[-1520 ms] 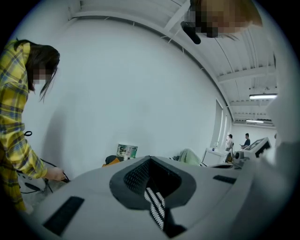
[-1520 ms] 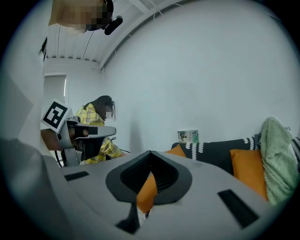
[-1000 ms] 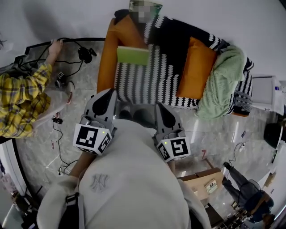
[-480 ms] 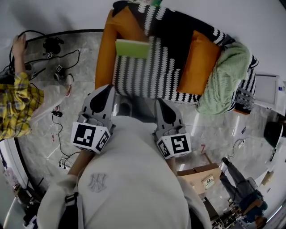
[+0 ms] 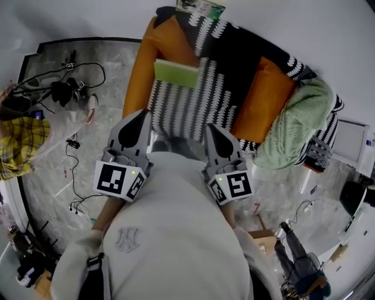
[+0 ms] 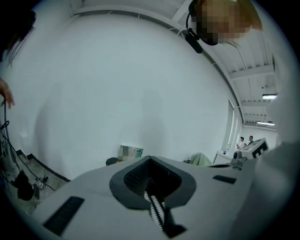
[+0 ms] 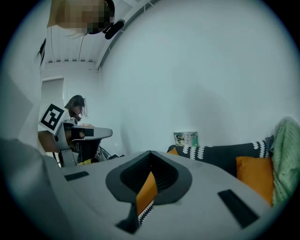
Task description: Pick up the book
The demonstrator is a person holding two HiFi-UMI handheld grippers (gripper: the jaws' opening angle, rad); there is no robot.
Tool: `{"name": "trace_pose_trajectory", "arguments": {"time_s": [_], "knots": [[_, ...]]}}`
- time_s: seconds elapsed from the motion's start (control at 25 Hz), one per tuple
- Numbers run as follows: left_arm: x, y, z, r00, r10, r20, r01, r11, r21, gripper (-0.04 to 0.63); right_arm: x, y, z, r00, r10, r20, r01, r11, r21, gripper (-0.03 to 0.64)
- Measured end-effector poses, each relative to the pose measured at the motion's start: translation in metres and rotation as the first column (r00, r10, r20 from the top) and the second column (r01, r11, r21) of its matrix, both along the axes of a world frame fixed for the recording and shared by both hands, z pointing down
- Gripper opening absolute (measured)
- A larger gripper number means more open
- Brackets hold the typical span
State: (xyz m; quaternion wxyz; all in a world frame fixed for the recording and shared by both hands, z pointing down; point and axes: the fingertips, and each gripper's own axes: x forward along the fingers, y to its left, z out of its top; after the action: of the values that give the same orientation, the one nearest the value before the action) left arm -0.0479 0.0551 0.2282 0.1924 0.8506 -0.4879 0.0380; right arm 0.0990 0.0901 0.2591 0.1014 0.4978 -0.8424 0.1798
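Observation:
A light green book (image 5: 176,73) lies on the sofa seat (image 5: 193,105), close to the orange left armrest (image 5: 137,76). A black-and-white knitted throw covers the seat. My left gripper (image 5: 142,115) and right gripper (image 5: 210,129) are held side by side in front of the sofa's near edge and point at it. Both are short of the book. Each has its jaws together with nothing between them, as the left gripper view (image 6: 150,159) and the right gripper view (image 7: 151,153) also show. Neither gripper view shows the book.
An orange cushion (image 5: 263,99) and a green blanket (image 5: 293,126) lie on the sofa's right side. A picture (image 5: 202,7) leans on the wall behind the sofa. At the left are cables (image 5: 64,88) on the floor and a person in a yellow plaid shirt (image 5: 17,143). Another person (image 5: 299,258) stands at the lower right.
Both grippers have moved closer to the sofa, still shut. The person in the plaid shirt has slid toward the left edge of the head view.

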Motion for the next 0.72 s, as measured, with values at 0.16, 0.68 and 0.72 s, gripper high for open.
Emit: {"name": "trace_pose_trajectory", "arguments": {"time_s": [0.16,0.68,0.72], "knots": [[0.010,-0.015,0.000,1.000,-0.022,0.007,0.022,1.000,0.009,0.011,0.011,-0.022,0.003,1.000,-0.028,0.008,0.028,1.000,0.001,0.017],[0.035,-0.051,0.004,0.999,-0.044,0.006,0.044,0.999,0.013,0.011,0.041,-0.050,0.008,0.999,-0.036,0.011,0.037,0.999,-0.023,0.017],[0.037,-0.053,0.004,0.999,-0.044,0.004,0.044,0.999,0.012,0.011,0.044,-0.050,0.007,0.999,-0.033,0.009,0.033,0.999,-0.024,0.017]]}}
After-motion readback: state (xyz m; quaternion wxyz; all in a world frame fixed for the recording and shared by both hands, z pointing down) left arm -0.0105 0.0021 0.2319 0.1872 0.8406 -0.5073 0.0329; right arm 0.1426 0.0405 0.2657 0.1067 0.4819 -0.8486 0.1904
